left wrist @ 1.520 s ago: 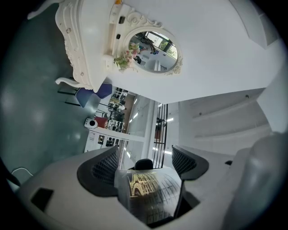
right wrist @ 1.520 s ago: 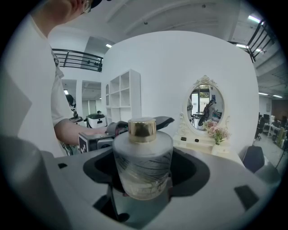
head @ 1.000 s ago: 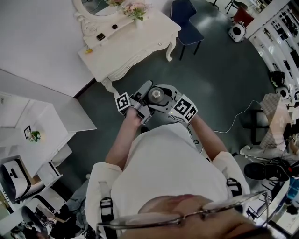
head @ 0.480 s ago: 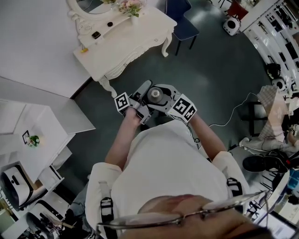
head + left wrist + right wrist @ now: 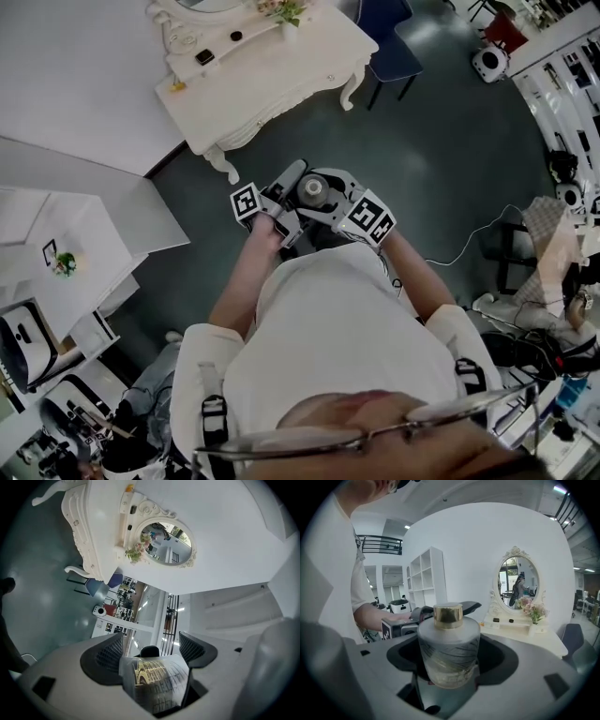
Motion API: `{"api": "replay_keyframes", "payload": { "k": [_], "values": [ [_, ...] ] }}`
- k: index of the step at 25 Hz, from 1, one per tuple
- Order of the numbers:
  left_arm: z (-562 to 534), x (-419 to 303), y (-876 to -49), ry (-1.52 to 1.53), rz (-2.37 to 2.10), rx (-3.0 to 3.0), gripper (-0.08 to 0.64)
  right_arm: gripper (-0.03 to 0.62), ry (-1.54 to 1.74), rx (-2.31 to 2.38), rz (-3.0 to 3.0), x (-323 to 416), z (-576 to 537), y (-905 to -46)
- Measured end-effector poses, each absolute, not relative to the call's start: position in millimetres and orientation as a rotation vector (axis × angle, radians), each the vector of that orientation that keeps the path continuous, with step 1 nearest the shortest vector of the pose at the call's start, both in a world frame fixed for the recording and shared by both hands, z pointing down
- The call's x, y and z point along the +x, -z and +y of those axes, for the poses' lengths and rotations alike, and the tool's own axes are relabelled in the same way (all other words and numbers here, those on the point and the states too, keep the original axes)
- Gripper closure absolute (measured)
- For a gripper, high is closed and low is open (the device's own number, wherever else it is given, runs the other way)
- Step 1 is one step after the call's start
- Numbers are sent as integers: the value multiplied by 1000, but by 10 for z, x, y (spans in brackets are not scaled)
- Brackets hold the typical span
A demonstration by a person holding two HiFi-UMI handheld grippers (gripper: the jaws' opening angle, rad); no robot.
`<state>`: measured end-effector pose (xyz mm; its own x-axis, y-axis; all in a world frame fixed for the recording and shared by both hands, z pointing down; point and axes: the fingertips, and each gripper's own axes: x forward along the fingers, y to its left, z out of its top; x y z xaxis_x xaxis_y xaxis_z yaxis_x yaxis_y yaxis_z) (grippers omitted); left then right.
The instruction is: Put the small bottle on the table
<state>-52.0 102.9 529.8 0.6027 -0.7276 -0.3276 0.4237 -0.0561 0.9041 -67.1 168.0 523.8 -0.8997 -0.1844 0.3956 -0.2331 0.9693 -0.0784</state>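
The small bottle (image 5: 447, 651) is frosted glass with dark lines, a gold print and a gold cap. It stands upright between the jaws of my right gripper (image 5: 452, 656), which is shut on it. In the left gripper view the same printed glass (image 5: 157, 679) fills the gap between the jaws of my left gripper (image 5: 151, 644), which looks shut on it too. From the head view the bottle's cap (image 5: 312, 190) shows between the left gripper (image 5: 289, 180) and the right gripper (image 5: 330, 183), held close to the person's chest. The white dressing table (image 5: 272, 84) stands ahead, apart from both.
An oval mirror (image 5: 166, 543), flowers (image 5: 532, 606) and small dark items sit at the table's back. A blue chair (image 5: 394, 47) stands right of the table. White shelves (image 5: 56, 272) are at the left. A cable (image 5: 469, 248) lies on the dark floor.
Both grippers and the bottle keep the same pose near the chest. The head view has shifted a little, so the dressing table sits slightly further right in it.
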Motion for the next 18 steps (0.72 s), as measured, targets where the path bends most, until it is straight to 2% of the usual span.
{"api": "replay_keyframes", "payload": {
  "k": [18],
  "values": [
    [-292, -82, -5264, 1034, -366, 1338, 193, 249, -133, 171, -2728, -163, 364, -5249]
  ]
}}
